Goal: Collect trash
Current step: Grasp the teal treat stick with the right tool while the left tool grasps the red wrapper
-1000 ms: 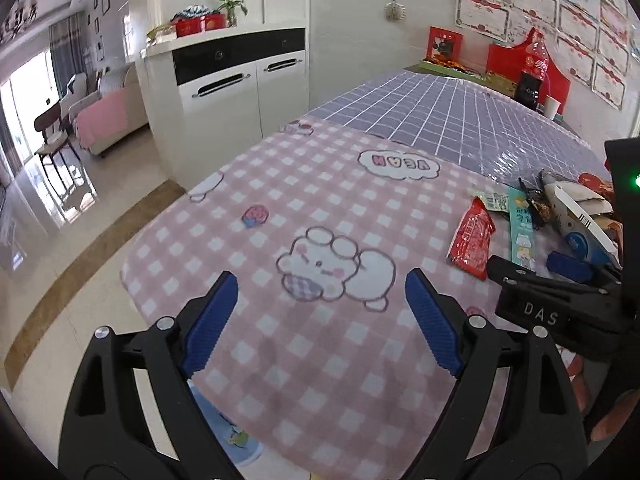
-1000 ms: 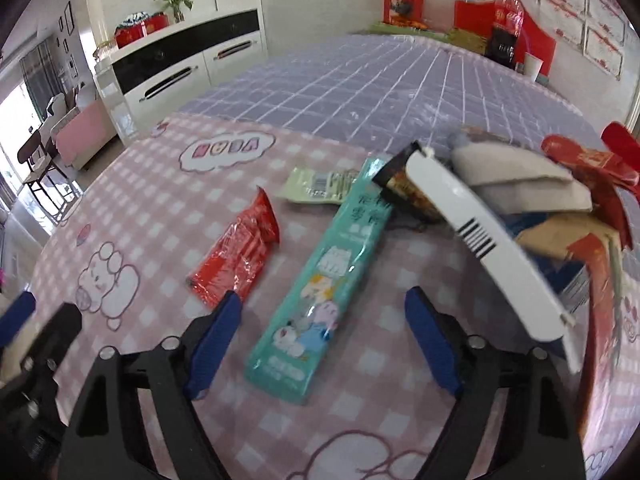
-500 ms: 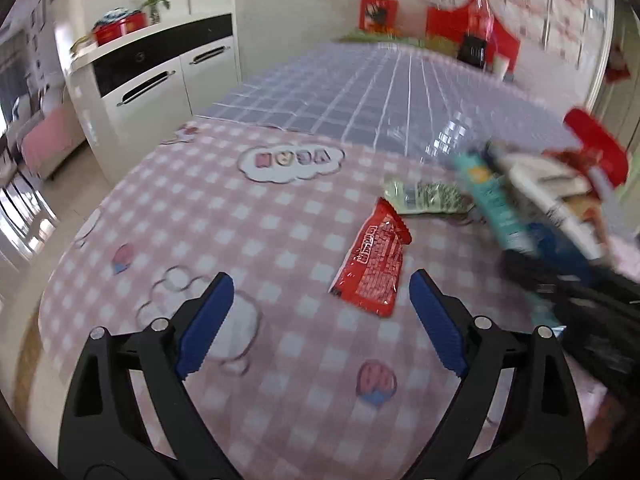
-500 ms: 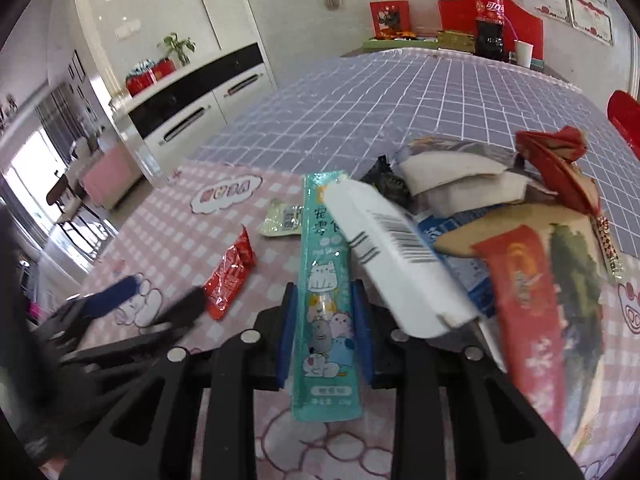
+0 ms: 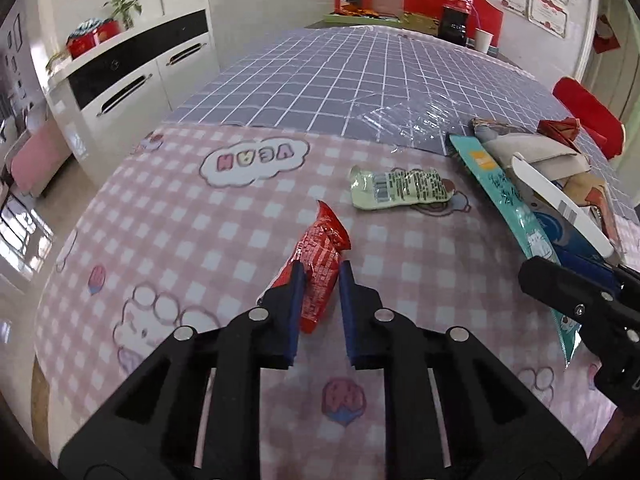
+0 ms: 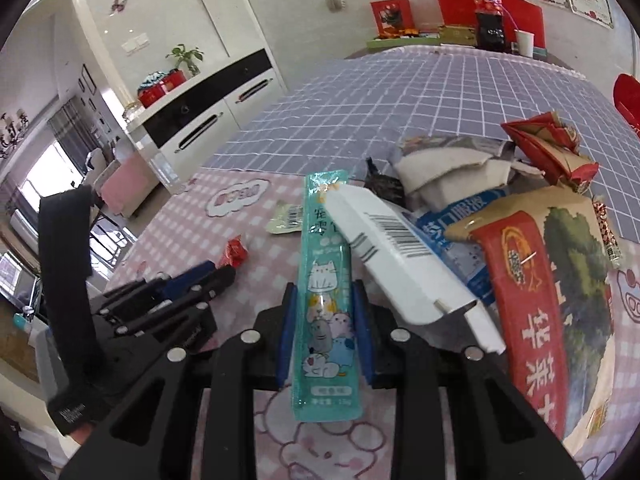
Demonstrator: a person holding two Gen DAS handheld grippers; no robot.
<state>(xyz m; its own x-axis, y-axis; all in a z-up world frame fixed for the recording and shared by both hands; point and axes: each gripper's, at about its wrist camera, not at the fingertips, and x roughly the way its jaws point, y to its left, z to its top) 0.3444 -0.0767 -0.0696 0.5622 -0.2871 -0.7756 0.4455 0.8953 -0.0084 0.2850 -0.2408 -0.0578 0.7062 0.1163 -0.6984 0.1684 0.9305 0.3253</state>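
Pinching the red snack wrapper (image 5: pixel 320 268) on the pink checked tablecloth (image 5: pixel 192 248), the left gripper (image 5: pixel 320 292) has just been closing, its blue pads (image 5: pixel 294 308) now against the packet's sides. Lift it straight and slowly; the grip sits at the wrapper's near end, so it may slip.

Seen from the right wrist, the right gripper (image 6: pixel 324 320) squeezes the teal cat-print sachet (image 6: pixel 326 292) at its lower half. Draw it clear of the white carton (image 6: pixel 400 264) overlapping its top, or the trash pile (image 6: pixel 520 216) may shift.

Left tool (image 5: pixel 320 280), right tool (image 6: pixel 323 300): black skeletal arms, blue pads, round silver screws, black strap.
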